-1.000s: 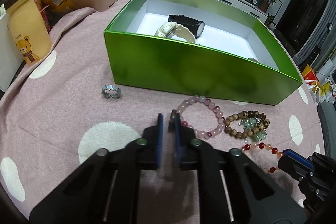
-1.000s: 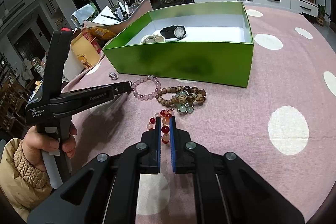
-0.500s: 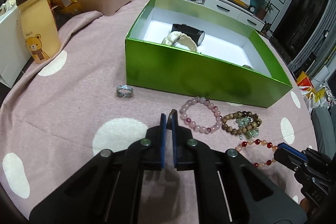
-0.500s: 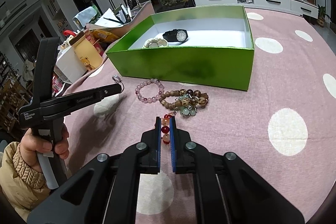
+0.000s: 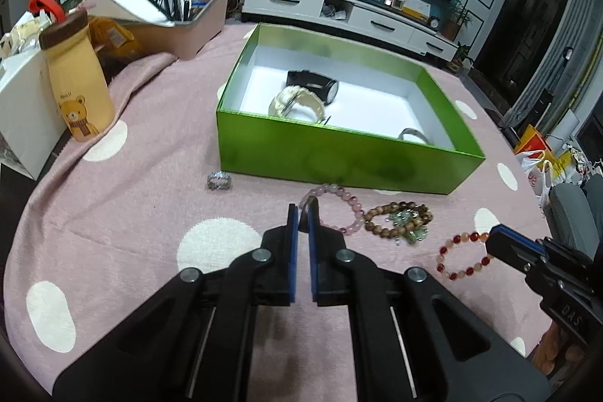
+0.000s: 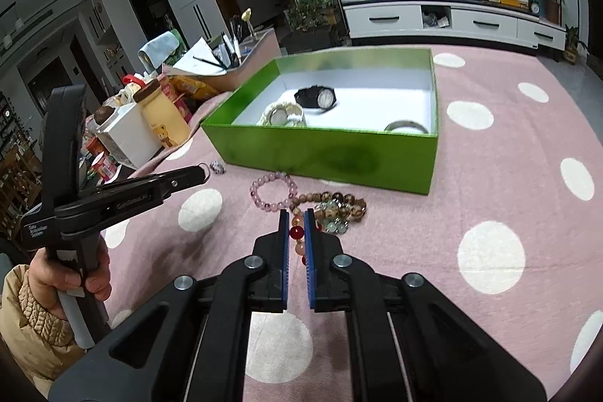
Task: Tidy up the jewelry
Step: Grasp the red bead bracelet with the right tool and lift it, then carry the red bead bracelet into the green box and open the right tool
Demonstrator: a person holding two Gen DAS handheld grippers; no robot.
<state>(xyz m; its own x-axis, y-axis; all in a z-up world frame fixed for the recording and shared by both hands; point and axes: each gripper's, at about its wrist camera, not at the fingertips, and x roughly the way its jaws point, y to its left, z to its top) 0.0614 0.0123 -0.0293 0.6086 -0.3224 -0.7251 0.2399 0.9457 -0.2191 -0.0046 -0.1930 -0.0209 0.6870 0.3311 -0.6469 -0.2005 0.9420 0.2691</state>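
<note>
A green box (image 5: 339,157) holds a black watch (image 5: 314,86), a cream watch (image 5: 297,102) and a silver bangle (image 5: 414,134). My left gripper (image 5: 301,215) is shut on a small metal ring (image 5: 311,203), held above the cloth; it shows in the right wrist view (image 6: 201,172) too. A silver ring (image 5: 219,180), a pink bead bracelet (image 5: 341,208) and a brown bead bracelet (image 5: 399,219) lie in front of the box. My right gripper (image 6: 296,223) is shut on the red and orange bead bracelet (image 5: 461,257).
A yellow bear bottle (image 5: 77,81), a white carton (image 5: 22,115) and a pen tray (image 5: 177,25) stand at the far left. The pink dotted cloth (image 5: 132,213) covers the table. A TV cabinet (image 6: 452,21) stands beyond.
My left gripper has risen and pulled back from the pink bracelet, holding the small ring. The right gripper stays shut on the red bracelet.
</note>
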